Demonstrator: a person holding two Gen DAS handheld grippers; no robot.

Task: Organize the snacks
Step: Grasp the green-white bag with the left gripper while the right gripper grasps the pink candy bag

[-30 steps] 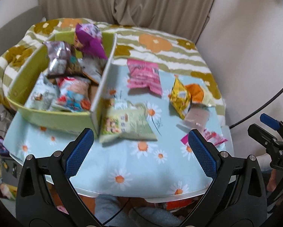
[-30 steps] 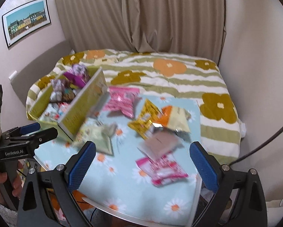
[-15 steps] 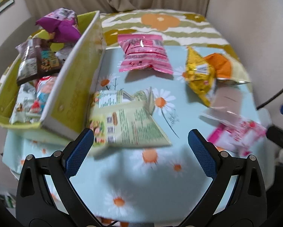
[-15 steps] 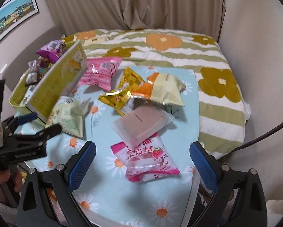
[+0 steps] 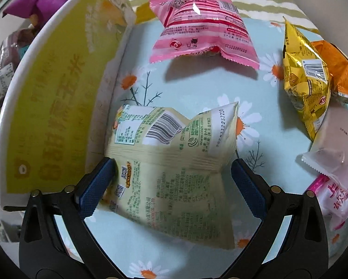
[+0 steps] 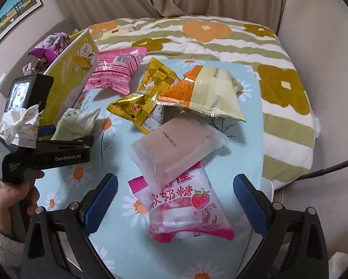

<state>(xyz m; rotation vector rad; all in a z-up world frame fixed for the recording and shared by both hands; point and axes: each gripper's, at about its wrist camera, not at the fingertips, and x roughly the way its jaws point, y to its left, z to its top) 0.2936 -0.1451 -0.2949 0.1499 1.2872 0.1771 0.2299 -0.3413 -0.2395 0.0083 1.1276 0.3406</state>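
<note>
My left gripper is open with its jaws on either side of a pale green snack bag that lies on the daisy-print cloth next to the yellow-green box. The same bag and the left gripper show at the left of the right wrist view. My right gripper is open and hovers over a strawberry candy bag with a frosted pink packet lying on top of it. The box holds several snacks, among them a purple bag.
A pink striped bag, a gold bag and an orange-and-cream bag lie further back on the cloth. A flower-striped blanket lies behind and to the right. Curtains and walls close the back.
Both grippers have moved forward and down. The left one now brackets the pale green bag. The right one has closed in over the strawberry candy bag. Both stay open.
</note>
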